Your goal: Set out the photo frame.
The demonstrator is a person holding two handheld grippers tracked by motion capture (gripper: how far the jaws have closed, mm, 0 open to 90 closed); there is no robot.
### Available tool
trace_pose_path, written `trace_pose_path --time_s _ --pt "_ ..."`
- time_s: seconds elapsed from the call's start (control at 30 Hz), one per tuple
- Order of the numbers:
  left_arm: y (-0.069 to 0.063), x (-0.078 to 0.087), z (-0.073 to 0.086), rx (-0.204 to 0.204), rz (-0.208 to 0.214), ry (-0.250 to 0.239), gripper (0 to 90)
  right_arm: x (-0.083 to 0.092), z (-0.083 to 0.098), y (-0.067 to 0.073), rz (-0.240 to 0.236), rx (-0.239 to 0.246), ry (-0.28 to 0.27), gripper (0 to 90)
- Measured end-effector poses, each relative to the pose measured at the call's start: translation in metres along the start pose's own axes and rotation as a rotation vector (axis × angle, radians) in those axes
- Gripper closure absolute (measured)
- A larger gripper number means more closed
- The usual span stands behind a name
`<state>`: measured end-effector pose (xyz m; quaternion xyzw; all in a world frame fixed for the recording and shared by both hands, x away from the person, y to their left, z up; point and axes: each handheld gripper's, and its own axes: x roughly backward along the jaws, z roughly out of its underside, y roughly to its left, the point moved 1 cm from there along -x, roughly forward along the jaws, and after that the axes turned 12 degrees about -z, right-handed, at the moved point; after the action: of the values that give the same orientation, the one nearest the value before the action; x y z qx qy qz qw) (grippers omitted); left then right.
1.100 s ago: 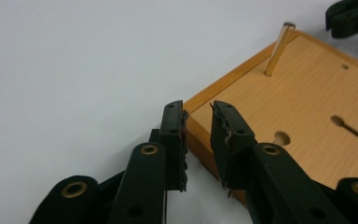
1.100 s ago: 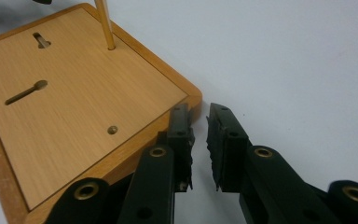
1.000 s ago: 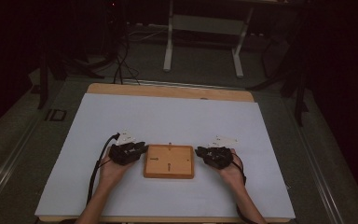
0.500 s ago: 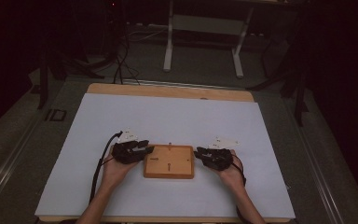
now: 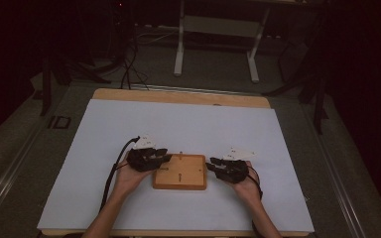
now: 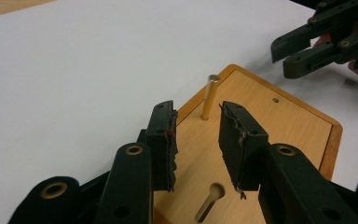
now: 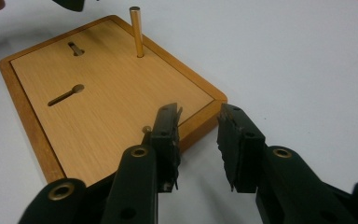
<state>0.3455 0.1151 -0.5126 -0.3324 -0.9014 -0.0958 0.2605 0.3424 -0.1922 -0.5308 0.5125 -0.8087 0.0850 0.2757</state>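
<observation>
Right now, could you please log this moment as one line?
board flat on table | peg upright | left tongs open, just closing | right tongs open, just opening

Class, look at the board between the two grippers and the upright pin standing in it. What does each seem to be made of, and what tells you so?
Board: apparently wood, perhaps veneer, with a smooth, light finish; straight grain lines show, framed by a darker orange-brown rim.
Upright pin: probably metal, brass-coloured; a smooth cylinder with a shiny highlight along its length and a flat greyish top.

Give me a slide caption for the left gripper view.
Open left gripper over a wooden board, facing its upright brass peg.
</observation>
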Motion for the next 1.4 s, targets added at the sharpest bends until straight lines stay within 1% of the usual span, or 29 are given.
trace_pose_path --time_s 0.1,0.17,0.2,0.23,0.27,0.33,0.4,0.53,0.57,0.63,0.7,0.9,1.03,1.23,1.27,1.4 --pt "-0.004 -0.006 -0.003 -0.013 0.006 0.004 65.8 0.0 0.0 0.001 -0.001 -0.002 0.003 66.6" --pt "-0.006 -0.01 -0.005 -0.026 0.009 0.015 66.0 0.0 0.001 0.001 -0.003 -0.003 0.001 66.1" --pt "-0.006 -0.01 -0.005 -0.026 0.009 0.015 66.3 0.0 0.001 0.001 -0.003 -0.003 0.001 66.1" --pt "-0.008 -0.016 -0.006 -0.038 0.012 0.029 66.3 0.0 0.001 0.001 -0.004 -0.004 0.0 65.7" --pt "-0.009 -0.019 -0.006 -0.041 0.016 0.038 68.4 0.001 0.001 0.001 -0.003 -0.007 -0.001 65.1" --pt "-0.011 -0.025 -0.007 -0.041 0.016 0.046 69.9 0.001 0.002 0.001 -0.003 -0.006 -0.001 65.0" --pt "-0.012 -0.029 -0.009 -0.041 0.026 0.05 72.1 0.001 0.002 0.0 -0.005 -0.005 -0.005 64.8" --pt "-0.013 -0.037 -0.01 -0.034 0.02 0.052 74.9 0.001 0.002 0.001 -0.009 -0.003 -0.005 64.7" --pt "-0.013 -0.038 -0.011 -0.037 0.02 0.053 76.0 0.001 0.002 0.001 -0.009 -0.002 -0.005 64.7" --pt "-0.013 -0.04 -0.011 -0.035 0.029 0.048 79.4 0.001 0.002 0.001 -0.01 -0.002 -0.005 64.6" --pt "-0.014 -0.04 -0.011 -0.037 0.028 0.047 80.6 0.001 0.002 0.001 -0.012 -0.002 -0.005 64.6" --pt "-0.014 -0.042 -0.011 -0.033 0.03 0.042 80.6 0.0 0.002 0.002 -0.017 0.004 -0.001 64.5" --pt "-0.015 -0.043 -0.011 -0.029 0.035 0.04 83.1 -0.001 0.002 0.002 -0.022 0.008 -0.001 64.3" --pt "-0.012 -0.044 -0.011 -0.008 0.057 0.045 83.7 -0.001 0.001 0.004 -0.029 0.011 0.001 64.4" --pt "-0.011 -0.044 -0.011 -0.006 0.06 0.047 83.9 -0.001 0.0 0.004 -0.035 0.02 -0.002 64.3" --pt "-0.01 -0.045 -0.012 -0.002 0.067 0.054 83.9 0.0 -0.001 0.006 -0.038 0.021 -0.001 64.4"
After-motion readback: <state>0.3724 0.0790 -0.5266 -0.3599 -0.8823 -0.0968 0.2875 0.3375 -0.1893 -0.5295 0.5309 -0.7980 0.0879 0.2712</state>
